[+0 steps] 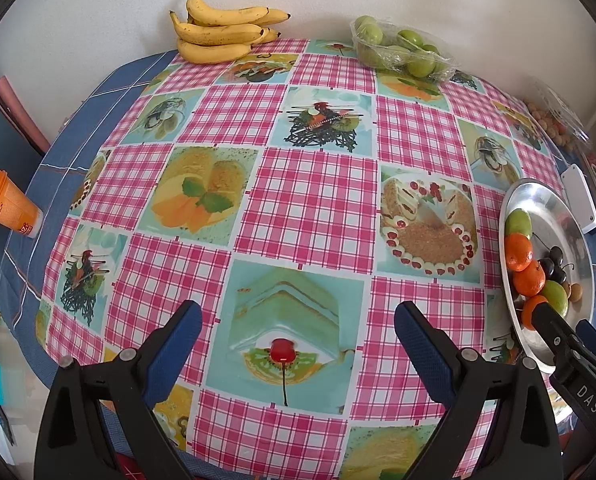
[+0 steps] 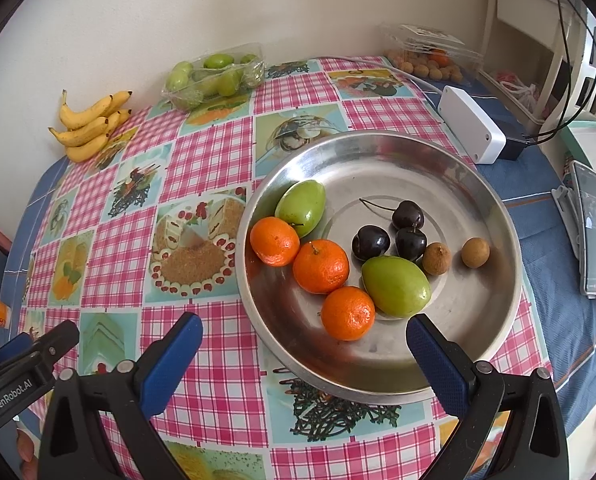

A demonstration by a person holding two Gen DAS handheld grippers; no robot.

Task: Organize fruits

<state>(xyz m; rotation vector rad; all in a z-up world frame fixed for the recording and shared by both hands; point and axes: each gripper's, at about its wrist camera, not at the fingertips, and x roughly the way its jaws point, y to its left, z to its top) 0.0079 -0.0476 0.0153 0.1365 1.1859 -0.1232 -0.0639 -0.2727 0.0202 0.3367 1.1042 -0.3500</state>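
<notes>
Right wrist view, metal plate [image 2: 477, 184] of fruit beyond spread fingers [image 2: 437, 356]

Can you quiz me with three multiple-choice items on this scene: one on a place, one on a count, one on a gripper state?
1. Where are the bananas?
A. On the plate
B. At the table's far edge by the wall
C. In the clear tub

2. How many oranges lie on the plate?
A. One
B. Three
C. Five

3. What state is the right gripper in?
A. Open and empty
B. Shut on a cherry
C. Shut on a banana

Answers:
1. B, the bunch sits against the wall, apart from the plate and from the tub of green fruit.
2. B, the right wrist view shows three: and.
3. A, its fingers stand wide apart with nothing between them, at the plate's near rim.
</notes>
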